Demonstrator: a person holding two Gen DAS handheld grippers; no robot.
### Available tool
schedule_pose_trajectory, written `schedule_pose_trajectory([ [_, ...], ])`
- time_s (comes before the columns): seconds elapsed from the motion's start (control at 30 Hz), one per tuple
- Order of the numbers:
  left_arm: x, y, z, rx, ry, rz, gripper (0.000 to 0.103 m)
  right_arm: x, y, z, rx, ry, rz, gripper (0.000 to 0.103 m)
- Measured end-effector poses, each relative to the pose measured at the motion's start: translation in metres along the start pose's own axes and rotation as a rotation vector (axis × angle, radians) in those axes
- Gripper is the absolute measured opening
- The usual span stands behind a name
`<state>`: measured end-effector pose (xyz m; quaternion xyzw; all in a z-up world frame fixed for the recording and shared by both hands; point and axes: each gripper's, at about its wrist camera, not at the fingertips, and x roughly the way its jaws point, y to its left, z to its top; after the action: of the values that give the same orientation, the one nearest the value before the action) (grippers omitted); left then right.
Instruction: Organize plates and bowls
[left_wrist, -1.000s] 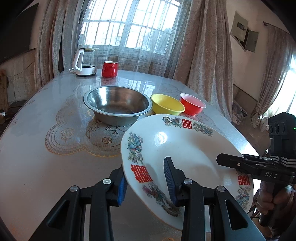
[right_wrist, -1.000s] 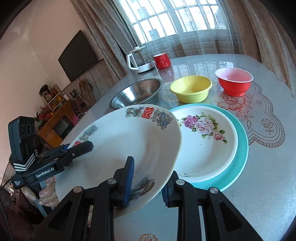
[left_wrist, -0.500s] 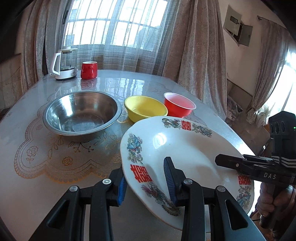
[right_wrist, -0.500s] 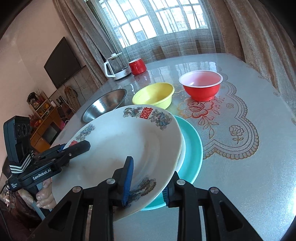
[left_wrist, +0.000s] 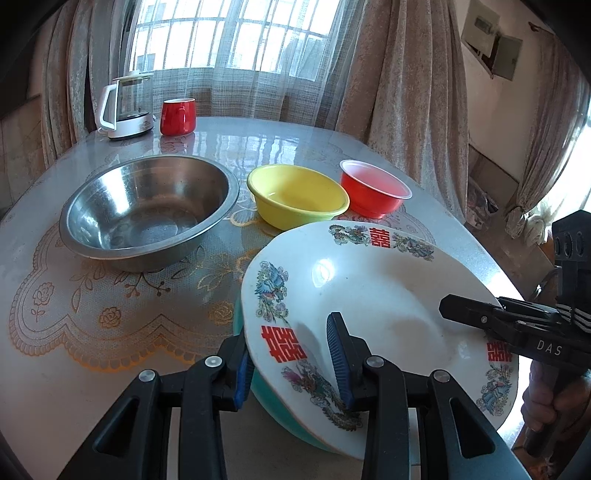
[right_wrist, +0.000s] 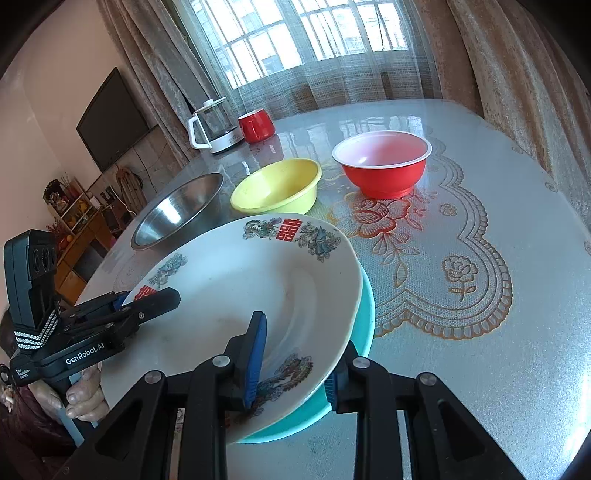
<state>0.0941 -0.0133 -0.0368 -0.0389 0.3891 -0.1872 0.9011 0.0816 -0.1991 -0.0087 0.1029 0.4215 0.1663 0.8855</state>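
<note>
1. Left gripper (left_wrist: 291, 363) and right gripper (right_wrist: 293, 363) each pinch opposite rims of the white dragon-patterned porcelain plate (left_wrist: 369, 302).
2. Plate sits over a teal plate (right_wrist: 364, 314), near the table's (right_wrist: 498, 332) front edge.
3. Steel bowl (left_wrist: 147, 210), yellow plastic bowl (left_wrist: 295, 199) and red plastic bowl (left_wrist: 373, 188) line up beyond.

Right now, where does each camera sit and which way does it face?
Left wrist: on the left tongs, angled down across the table toward the window; they grip the white plate; the right tongs and a hand show.
Right wrist: on the right tongs, angled down, facing the window and TV; the left tongs and a hand show.
Shared: plate, teal plate, steel, yellow and red bowls.
</note>
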Motion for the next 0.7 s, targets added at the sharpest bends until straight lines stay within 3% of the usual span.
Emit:
schedule_pose_trajectory([
  [0.2,0.0044,0.0017,-0.005,-0.008,0.015,-0.008,0.036,0.0082,0.0024,-0.0028,-0.049,0.031,-0.081,0.029],
  [0.7,0.0015,-0.0001,-0.0069,0.001,0.011,-0.006,0.036,0.003,0.0003,-0.0079,-0.02,0.025,-0.076,0.031],
])
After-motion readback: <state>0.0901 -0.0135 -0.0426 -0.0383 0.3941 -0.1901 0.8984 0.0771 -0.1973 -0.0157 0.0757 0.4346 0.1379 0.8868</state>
